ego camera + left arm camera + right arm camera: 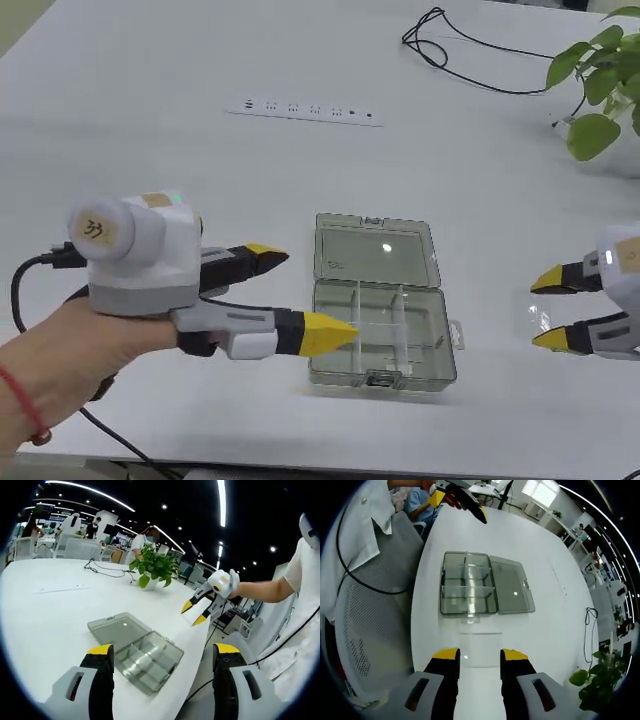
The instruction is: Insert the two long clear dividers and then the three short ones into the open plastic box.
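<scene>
The clear plastic box [380, 340] lies open mid-table with its lid [375, 250] folded flat behind it. Clear dividers [400, 315] stand in its base and split it into compartments. My left gripper [310, 293] hovers open just left of the box with nothing between its fingers. In the left gripper view the box [135, 652] lies below and ahead of the jaws. My right gripper [547, 312] is open to the right of the box, apart from it. A faint clear strip [480, 630] lies on the table between the right gripper [480, 655] and the box [485, 582].
A white power strip [305, 110] lies at the back of the table. A black cable [470, 60] runs to the far right beside a green plant [600, 80]. A mesh chair [375, 605] stands at the table's near edge. People sit at far desks.
</scene>
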`<action>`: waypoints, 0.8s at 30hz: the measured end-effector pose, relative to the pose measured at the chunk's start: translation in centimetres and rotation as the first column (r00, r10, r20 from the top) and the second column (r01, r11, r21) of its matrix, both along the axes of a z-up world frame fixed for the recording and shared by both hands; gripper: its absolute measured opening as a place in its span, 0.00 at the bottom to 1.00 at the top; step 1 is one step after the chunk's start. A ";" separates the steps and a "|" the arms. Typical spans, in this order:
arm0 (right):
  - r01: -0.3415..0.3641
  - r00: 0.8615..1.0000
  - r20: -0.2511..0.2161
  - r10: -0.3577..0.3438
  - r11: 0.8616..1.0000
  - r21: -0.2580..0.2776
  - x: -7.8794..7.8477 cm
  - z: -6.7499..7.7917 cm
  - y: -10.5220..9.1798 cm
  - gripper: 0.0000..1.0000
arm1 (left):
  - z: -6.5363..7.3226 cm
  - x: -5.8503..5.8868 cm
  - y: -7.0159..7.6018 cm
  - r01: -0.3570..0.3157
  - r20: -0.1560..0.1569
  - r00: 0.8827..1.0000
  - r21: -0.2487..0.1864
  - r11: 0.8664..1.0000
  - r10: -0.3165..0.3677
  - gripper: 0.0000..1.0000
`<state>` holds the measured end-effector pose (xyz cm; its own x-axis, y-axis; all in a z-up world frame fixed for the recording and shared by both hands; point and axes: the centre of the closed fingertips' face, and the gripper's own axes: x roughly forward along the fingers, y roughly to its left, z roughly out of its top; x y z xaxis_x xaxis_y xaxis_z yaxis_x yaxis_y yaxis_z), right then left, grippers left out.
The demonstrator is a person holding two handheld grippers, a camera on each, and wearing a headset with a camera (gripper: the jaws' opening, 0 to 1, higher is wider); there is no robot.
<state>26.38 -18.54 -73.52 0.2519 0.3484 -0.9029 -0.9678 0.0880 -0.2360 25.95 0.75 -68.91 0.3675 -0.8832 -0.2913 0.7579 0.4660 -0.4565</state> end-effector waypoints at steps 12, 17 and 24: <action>-0.028 0.998 0.061 0.025 0.999 0.046 -0.4 3.6 4.2 0.32 | 2.0 0.1 -2.8 -0.020 -0.171 0.985 -0.115 0.993 0.000 0.58; -0.044 0.996 0.084 0.040 0.998 0.054 -1.0 5.0 5.9 0.32 | 2.3 -0.3 -4.2 -0.019 -0.234 0.972 -0.141 0.990 -0.015 0.50; -0.060 0.994 0.095 0.053 0.996 0.071 -2.0 6.3 8.3 0.32 | 2.6 -1.1 -6.5 -0.038 -0.352 0.935 -0.202 0.979 -0.036 0.34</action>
<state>24.35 -10.28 -67.17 0.3117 0.4294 -0.8476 -0.9458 0.0548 -0.3200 24.84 -5.76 -66.32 0.2752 -0.9365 -0.2174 0.5309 0.3366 -0.7778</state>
